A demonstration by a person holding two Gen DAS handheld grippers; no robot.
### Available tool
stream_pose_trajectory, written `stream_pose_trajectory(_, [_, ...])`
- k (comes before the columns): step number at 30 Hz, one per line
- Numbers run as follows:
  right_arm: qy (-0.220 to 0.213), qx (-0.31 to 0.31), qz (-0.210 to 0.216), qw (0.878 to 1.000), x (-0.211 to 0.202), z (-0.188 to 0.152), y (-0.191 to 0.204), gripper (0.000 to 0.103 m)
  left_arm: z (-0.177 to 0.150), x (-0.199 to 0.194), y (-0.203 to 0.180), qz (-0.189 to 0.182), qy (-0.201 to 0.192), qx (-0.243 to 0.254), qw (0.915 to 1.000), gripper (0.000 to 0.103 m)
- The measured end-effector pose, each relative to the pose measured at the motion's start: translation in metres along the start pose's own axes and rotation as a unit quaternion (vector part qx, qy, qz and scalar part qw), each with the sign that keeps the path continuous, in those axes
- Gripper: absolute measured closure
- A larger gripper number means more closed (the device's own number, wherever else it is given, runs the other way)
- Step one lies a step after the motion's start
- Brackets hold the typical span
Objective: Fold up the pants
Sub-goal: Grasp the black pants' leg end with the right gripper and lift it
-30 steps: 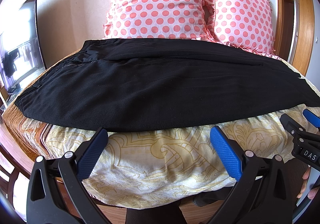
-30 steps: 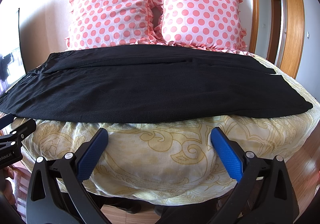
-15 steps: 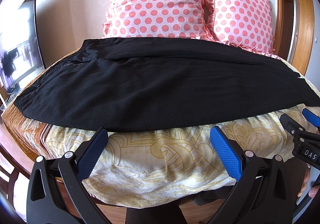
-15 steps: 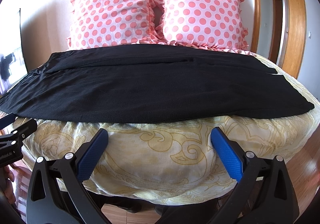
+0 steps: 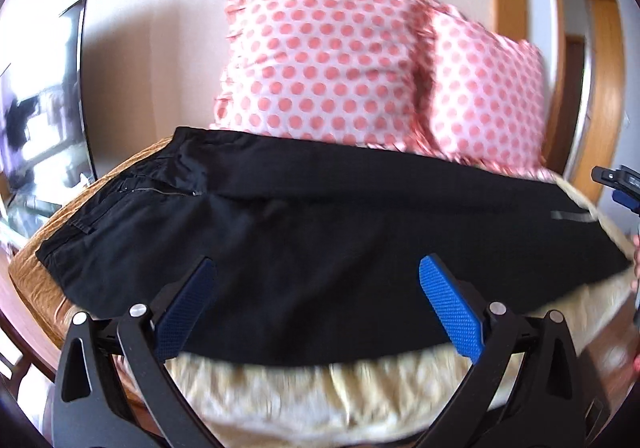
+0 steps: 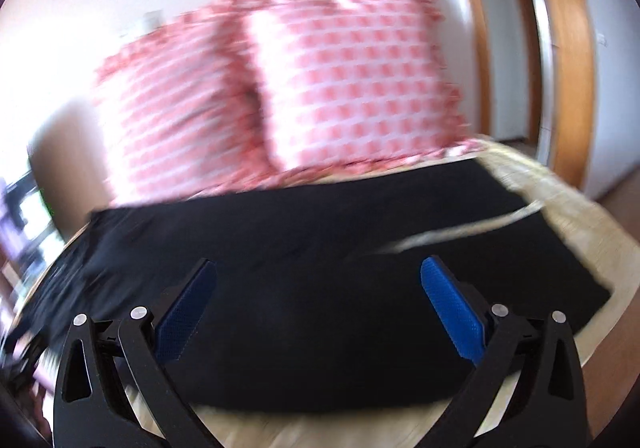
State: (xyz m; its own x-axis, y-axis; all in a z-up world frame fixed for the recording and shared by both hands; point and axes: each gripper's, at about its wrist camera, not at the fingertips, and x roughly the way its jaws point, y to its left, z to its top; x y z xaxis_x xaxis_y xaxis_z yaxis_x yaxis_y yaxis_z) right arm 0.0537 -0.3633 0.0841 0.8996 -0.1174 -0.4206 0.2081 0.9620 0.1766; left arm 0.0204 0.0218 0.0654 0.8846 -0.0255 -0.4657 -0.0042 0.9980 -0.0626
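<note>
Black pants [image 5: 320, 232] lie flat across the bed, waistband and zipper at the left, leg ends at the right. They also show in the blurred right wrist view [image 6: 320, 268]. My left gripper [image 5: 316, 308] is open and empty, its blue pads over the near edge of the pants. My right gripper [image 6: 318, 312] is open and empty over the leg part of the pants. A tip of the right gripper shows at the right edge of the left wrist view [image 5: 618, 183].
Two pink polka-dot pillows [image 5: 328, 67] [image 6: 352, 87] stand against the wall behind the pants. The bed has a yellow patterned cover [image 5: 320, 396]. A dark TV screen [image 5: 40, 95] stands to the left. A wooden door frame [image 6: 560, 47] is at the right.
Both grippers have moved forward and up over the bed, so their pads now overlap the pants. The right wrist view has swung right and is blurred. Both stay open.
</note>
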Motion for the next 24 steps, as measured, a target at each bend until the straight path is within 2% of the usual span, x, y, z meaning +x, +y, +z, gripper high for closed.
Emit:
stream_pose_trajectory(3, [0.031, 0.023, -0.075, 0.996, 0.056, 0.042, -0.023, 0.001, 0.013, 0.018, 0.0, 0.0, 0.012, -0.003, 0.9999, 0.002])
stream_pose_trajectory(6, [0.069, 0.071, -0.136, 0.986, 0.119, 0.075, -0.057, 0.002, 0.018, 0.032, -0.003, 0.012, 0.007, 0.002, 0.9999, 0.002])
stream_pose_trajectory(8, [0.09, 0.093, -0.161, 0.978, 0.155, 0.088, -0.076, 0.006, 0.019, 0.039, -0.004, 0.01, 0.006, -0.003, 0.9999, 0.002])
stream_pose_trajectory(10, [0.111, 0.111, -0.186, 0.97, 0.19, 0.098, -0.093, 0.017, 0.021, 0.047, -0.003, 0.012, 0.011, -0.006, 0.9998, 0.002])
stream_pose_trajectory(13, [0.135, 0.133, -0.229, 0.955, 0.237, 0.107, -0.115, 0.025, 0.02, 0.059, -0.002, 0.015, 0.023, -0.004, 0.9996, 0.002])
stream_pose_trajectory(17, [0.156, 0.159, -0.263, 0.939, 0.275, 0.109, -0.131, 0.038, 0.018, 0.071, 0.0, 0.011, 0.036, 0.003, 0.9993, 0.002])
stream_pose_trajectory(24, [0.18, 0.159, -0.305, 0.922, 0.304, 0.101, -0.124, 0.039, 0.016, 0.082, -0.005, 0.0, 0.05, 0.02, 0.9986, 0.002])
